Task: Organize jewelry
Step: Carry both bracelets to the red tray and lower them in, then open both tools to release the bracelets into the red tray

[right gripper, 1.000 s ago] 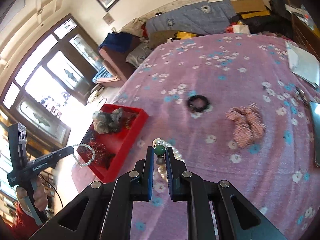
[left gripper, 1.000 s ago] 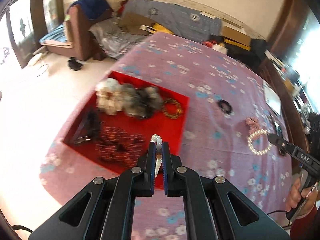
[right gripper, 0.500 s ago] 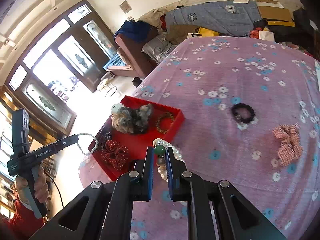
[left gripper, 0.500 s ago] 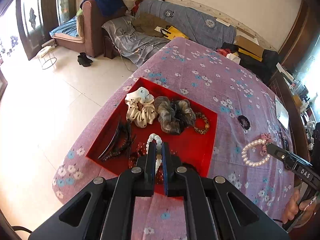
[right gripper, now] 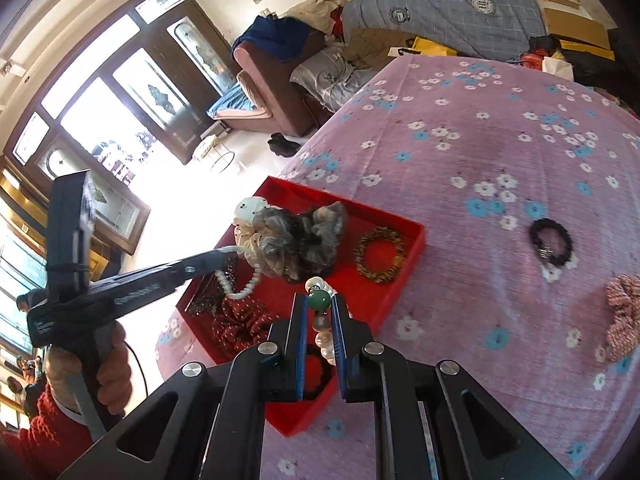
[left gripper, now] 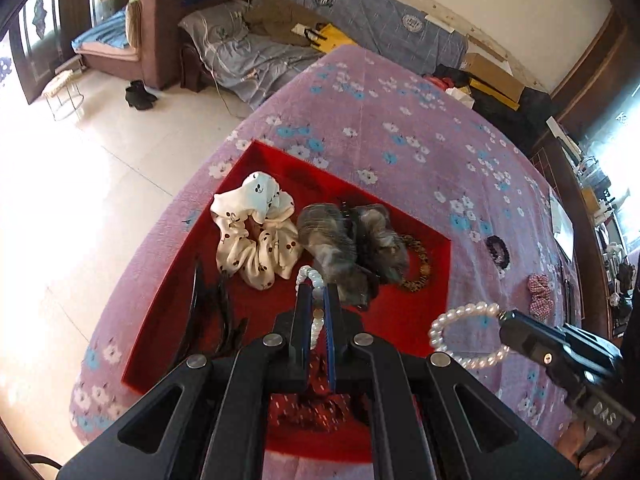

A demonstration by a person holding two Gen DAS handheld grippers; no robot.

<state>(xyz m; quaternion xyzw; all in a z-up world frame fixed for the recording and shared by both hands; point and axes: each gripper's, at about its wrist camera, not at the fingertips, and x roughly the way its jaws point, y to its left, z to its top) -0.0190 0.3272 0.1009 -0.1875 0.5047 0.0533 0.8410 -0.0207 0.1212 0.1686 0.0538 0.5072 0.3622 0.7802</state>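
A red tray sits on the purple flowered table and holds scrunchies, a brown bead bracelet and a black hair clip. My left gripper is shut on a small pearl bracelet above the tray; it also shows in the right wrist view. My right gripper is shut on a pearl bracelet with a green bead, held over the tray's right edge; it hangs as a loop in the left wrist view.
A black hair tie and a pink checked scrunchie lie on the tablecloth right of the tray. A sofa, an armchair and boxes stand beyond the table. The table's left edge drops to a tiled floor.
Both grippers have moved left toward the red tray with their bracelets. The left one now hangs over the tray's middle, and the right one has reached the tray's right edge.
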